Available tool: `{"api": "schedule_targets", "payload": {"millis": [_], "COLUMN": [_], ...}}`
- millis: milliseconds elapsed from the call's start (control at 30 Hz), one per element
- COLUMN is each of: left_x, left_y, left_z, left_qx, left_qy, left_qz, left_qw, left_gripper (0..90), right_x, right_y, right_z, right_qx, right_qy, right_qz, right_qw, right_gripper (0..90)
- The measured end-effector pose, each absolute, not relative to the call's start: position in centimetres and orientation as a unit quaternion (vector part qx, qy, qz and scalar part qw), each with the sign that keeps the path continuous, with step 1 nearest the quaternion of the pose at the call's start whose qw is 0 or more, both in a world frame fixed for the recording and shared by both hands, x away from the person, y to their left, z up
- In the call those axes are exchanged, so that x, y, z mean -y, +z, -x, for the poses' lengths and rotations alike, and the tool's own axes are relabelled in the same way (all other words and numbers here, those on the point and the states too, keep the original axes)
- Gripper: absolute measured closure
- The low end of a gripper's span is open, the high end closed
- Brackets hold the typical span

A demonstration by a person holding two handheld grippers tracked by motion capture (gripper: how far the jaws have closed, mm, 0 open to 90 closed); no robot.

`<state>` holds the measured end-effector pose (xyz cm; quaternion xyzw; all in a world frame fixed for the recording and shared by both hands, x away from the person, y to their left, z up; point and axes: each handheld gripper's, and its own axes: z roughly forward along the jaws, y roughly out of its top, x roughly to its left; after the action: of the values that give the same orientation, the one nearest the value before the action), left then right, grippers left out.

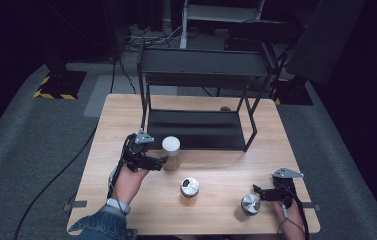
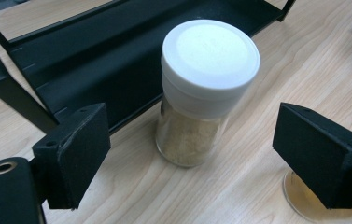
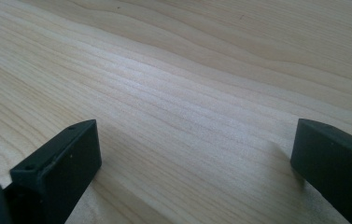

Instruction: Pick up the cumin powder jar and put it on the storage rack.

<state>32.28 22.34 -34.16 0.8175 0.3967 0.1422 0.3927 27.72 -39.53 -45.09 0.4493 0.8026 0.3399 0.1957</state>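
Observation:
A glass jar (image 1: 171,151) with a white lid and tan granules stands on the wooden table (image 1: 226,172), just in front of the black rack's lower shelf (image 1: 196,127). My left gripper (image 1: 160,161) points at it from the left, open. In the left gripper view the jar (image 2: 201,93) stands just beyond the gap of the left gripper (image 2: 194,156), and neither pad touches it. My right gripper (image 1: 258,192) rests low at the table's front right, open, beside a silver-lidded jar (image 1: 250,204). Bare wood lies between the fingers of the right gripper (image 3: 192,163).
Another silver-lidded jar (image 1: 189,187) stands mid-table, in front of the white-lidded one; its amber base (image 2: 304,203) peeks from behind my left gripper's right jaw. The two-tier rack's upper shelf (image 1: 203,62) overhangs the back of the table. Grey carpet surrounds the table.

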Motion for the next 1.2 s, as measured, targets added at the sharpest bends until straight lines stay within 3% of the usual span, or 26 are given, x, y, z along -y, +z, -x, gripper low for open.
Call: {"api": "schedule_targets", "payload": {"millis": [700, 900, 1133, 1200], "left_x": [-19.7, -19.1, -18.5, -18.3], "left_y": [-34.7, -35.0, -34.8, -34.6], "left_z": [-35.8, -36.8, -37.3, -37.3], "left_qx": [-0.382, -0.382, -0.372, -0.37], "left_qy": [0.119, 0.109, 0.106, 0.109], "left_qz": [-0.834, -0.838, -0.848, -0.85], "left_qw": [0.381, 0.374, 0.363, 0.357], "left_gripper": [13.6, 17.3, 31.8, 32.4], "right_x": [39.5, 39.5, 39.5, 39.5], "right_y": [-45.1, -45.1, -45.1, -45.1], "right_z": [-27.7, -27.7, -27.7, -27.7], "right_qx": [-0.802, -0.802, -0.802, -0.802], "right_qy": [0.34, 0.34, 0.34, 0.34], "right_qz": [-0.45, -0.45, -0.45, -0.45], "right_qw": [0.196, 0.196, 0.196, 0.196], "right_gripper": [1.3, 1.3, 1.3, 1.3]}}
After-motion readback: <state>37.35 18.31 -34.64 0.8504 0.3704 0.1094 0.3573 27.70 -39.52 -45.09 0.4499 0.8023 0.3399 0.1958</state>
